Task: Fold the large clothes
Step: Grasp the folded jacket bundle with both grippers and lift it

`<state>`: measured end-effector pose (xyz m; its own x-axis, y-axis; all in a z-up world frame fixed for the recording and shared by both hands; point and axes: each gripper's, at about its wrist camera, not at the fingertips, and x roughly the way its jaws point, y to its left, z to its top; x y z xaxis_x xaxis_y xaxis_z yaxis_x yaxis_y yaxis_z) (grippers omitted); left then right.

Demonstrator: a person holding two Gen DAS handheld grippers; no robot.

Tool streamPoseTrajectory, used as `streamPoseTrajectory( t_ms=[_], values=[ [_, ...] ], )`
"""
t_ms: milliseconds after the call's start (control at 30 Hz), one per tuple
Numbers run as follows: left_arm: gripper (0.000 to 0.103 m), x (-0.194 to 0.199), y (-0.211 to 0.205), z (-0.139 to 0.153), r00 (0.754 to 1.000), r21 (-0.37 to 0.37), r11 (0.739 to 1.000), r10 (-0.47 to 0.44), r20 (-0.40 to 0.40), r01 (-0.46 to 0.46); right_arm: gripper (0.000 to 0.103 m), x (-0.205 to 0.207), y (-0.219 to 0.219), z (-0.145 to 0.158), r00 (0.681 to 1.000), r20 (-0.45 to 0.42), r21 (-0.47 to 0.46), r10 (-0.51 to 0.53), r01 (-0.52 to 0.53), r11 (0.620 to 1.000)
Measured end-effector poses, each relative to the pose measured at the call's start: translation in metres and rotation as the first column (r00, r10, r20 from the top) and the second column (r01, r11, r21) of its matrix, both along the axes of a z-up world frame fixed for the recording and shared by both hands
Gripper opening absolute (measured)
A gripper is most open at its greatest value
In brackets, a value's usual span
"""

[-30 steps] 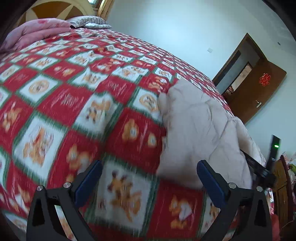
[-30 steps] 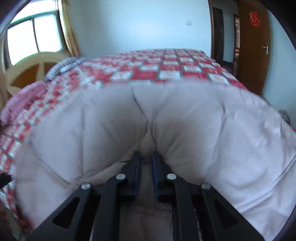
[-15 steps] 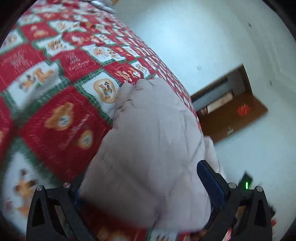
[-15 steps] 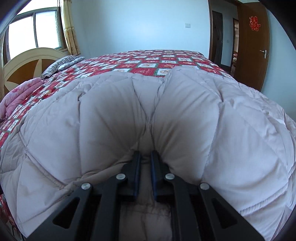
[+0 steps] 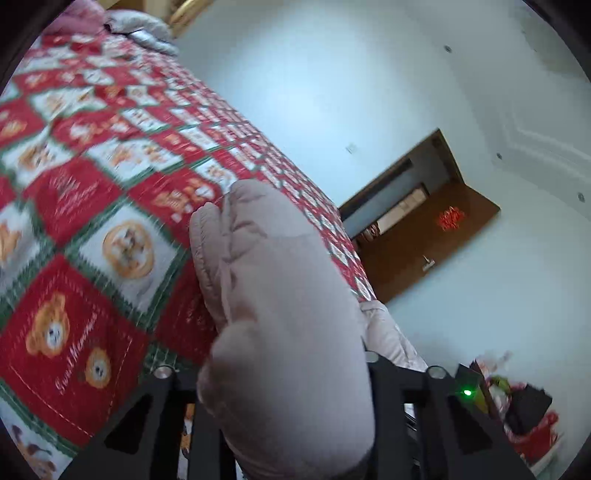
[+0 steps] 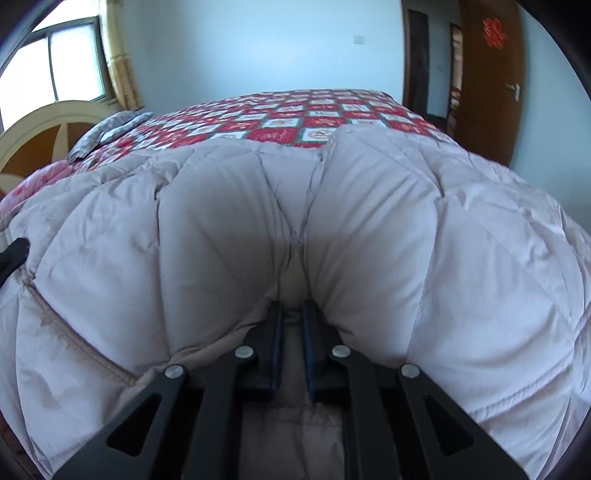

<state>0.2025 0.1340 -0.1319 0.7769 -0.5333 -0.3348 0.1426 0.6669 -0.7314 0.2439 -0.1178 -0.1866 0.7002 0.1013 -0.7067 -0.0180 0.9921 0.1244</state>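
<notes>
Closest of all, the right gripper (image 6: 293,317) has its jaws squeezed tight on a fold of the puffy coat (image 6: 369,229), and the soft cloth bulges up on both sides of them. The pale pink, quilted coat lies spread on the bed (image 6: 295,114) and fills most of the right wrist view. It hides the near part of the bed. The left gripper (image 5: 284,398) has its jaws closing, with a fat end of the coat between them. That lump of coat covers the fingers, so only the black arms beside it show. Behind the coat the bed cover has red and white squares with little bears on them. At the far left end of the bed, a grey striped pillow (image 6: 107,129) and a pink blanket (image 6: 37,184) lie by the round wooden headboard (image 6: 40,129). Past the headboard is a bright window (image 6: 62,70) with a yellow curtain (image 6: 122,66). On the far right side of the bed stands a brown door (image 6: 491,81) with a red paper sign (image 6: 494,31) on it.
</notes>
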Motion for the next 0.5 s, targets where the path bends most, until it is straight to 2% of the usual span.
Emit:
streamPoseTrajectory(
  t_ms=[133, 200, 267, 333, 400, 500],
  values=[
    [0.018, -0.006, 0.006, 0.021, 0.997, -0.024, 0.999, -0.037, 0.063, 0.039, 0.016, -0.006, 0.012, 0.001, 1.000, -0.001, 0.028, -0.023, 0.023, 0.999],
    [0.017, -0.009, 0.011, 0.036, 0.994, -0.006, 0.999, -0.045, 0.097, 0.046, 0.016, -0.008, 0.028, 0.003, 1.000, -0.012, 0.059, 0.000, 0.000, 0.998],
    [0.016, -0.016, 0.016, 0.059, 0.989, 0.046, 0.998, -0.054, 0.141, 0.048, 0.016, -0.009, 0.048, 0.005, 0.999, -0.027, 0.111, 0.046, -0.043, 0.993],
    [0.014, -0.023, 0.019, 0.081, 0.981, 0.109, 0.993, -0.066, 0.182, 0.046, 0.015, -0.009, 0.066, 0.005, 0.993, -0.041, 0.210, 0.106, -0.096, 0.973],
    [0.014, -0.028, 0.018, 0.098, 0.973, 0.152, 0.986, -0.094, 0.210, 0.062, 0.014, -0.006, 0.084, 0.003, 0.982, -0.055, 0.355, 0.181, -0.150, 0.923],
    [0.014, -0.034, -0.003, 0.119, 0.960, 0.260, 0.962, -0.152, 0.236, 0.088, 0.011, -0.001, 0.104, -0.003, 0.950, -0.058, 0.551, 0.307, -0.226, 0.803]
  ],
)
